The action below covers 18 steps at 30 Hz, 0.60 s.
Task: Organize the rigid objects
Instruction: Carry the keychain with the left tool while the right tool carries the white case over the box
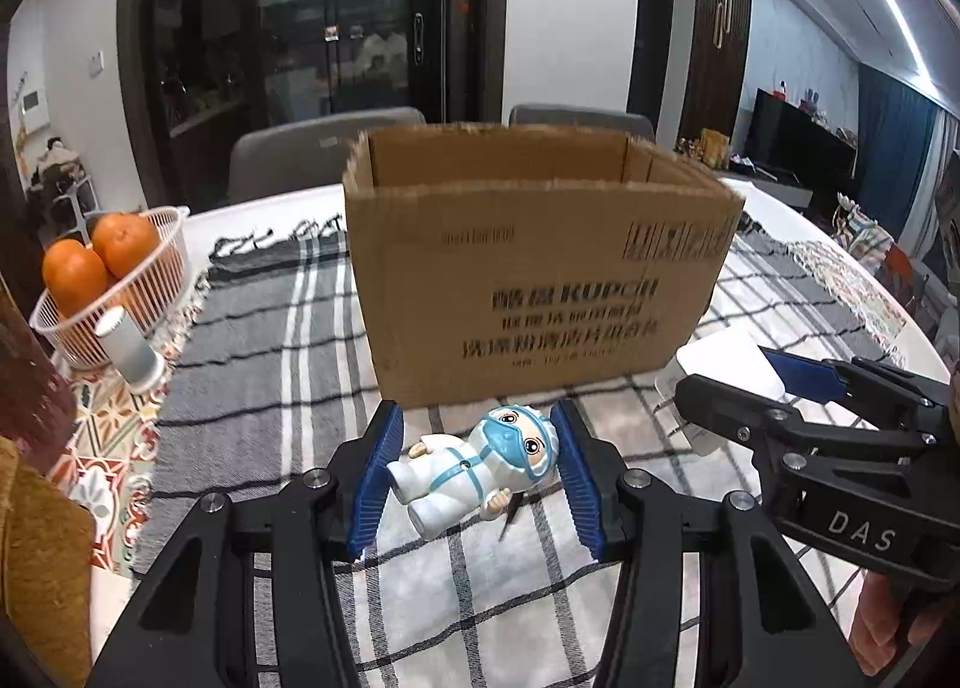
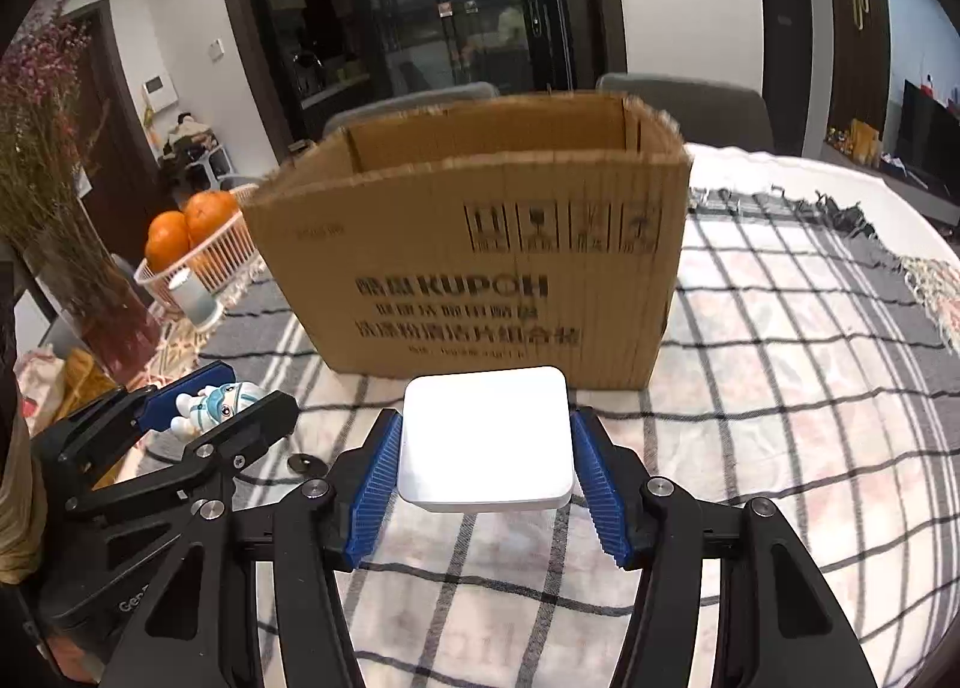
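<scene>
A white toy figure in a blue mask [image 1: 474, 463] lies between the blue pads of my left gripper [image 1: 477, 469], which grips it just above the checked cloth. It also shows in the right wrist view [image 2: 210, 403]. My right gripper [image 2: 486, 475] is shut on a white square charger block [image 2: 486, 439], whose plug prongs show in the left wrist view [image 1: 726, 382]. An open cardboard box [image 1: 534, 274] stands right behind both grippers; it also shows in the right wrist view [image 2: 480, 244].
A white basket of oranges [image 1: 114, 292] and a small white cylinder [image 1: 129, 349] sit at the left. A vase of dried flowers [image 2: 72, 244] stands at the far left. A coin-like disc [image 2: 306, 463] lies on the cloth. Grey chairs stand behind the table.
</scene>
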Tool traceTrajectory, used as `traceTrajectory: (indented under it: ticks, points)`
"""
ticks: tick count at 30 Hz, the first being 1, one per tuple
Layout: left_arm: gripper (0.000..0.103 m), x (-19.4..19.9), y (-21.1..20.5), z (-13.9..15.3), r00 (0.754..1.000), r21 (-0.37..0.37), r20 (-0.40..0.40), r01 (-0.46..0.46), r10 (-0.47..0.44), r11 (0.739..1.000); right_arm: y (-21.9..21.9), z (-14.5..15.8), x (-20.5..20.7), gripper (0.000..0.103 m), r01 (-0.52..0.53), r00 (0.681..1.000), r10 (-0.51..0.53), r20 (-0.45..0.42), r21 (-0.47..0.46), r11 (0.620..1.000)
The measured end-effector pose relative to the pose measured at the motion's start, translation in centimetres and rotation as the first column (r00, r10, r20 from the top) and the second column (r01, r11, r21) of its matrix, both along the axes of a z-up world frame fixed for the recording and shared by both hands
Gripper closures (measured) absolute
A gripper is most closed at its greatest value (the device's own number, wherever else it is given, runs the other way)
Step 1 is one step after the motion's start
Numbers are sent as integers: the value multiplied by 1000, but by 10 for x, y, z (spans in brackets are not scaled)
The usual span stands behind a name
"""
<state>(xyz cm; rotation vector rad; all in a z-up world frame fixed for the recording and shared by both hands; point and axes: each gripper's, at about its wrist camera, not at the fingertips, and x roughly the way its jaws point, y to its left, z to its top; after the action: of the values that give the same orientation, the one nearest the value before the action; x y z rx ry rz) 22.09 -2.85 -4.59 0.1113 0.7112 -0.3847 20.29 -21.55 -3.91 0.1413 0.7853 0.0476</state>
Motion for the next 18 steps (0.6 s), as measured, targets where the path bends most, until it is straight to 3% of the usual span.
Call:
traceTrajectory:
  ticks: [18]
  points:
    - [53,-1,3,77,990,-12,126,-68,69,998,-3,77,-9,45,10,990,-6,140,-26,1000]
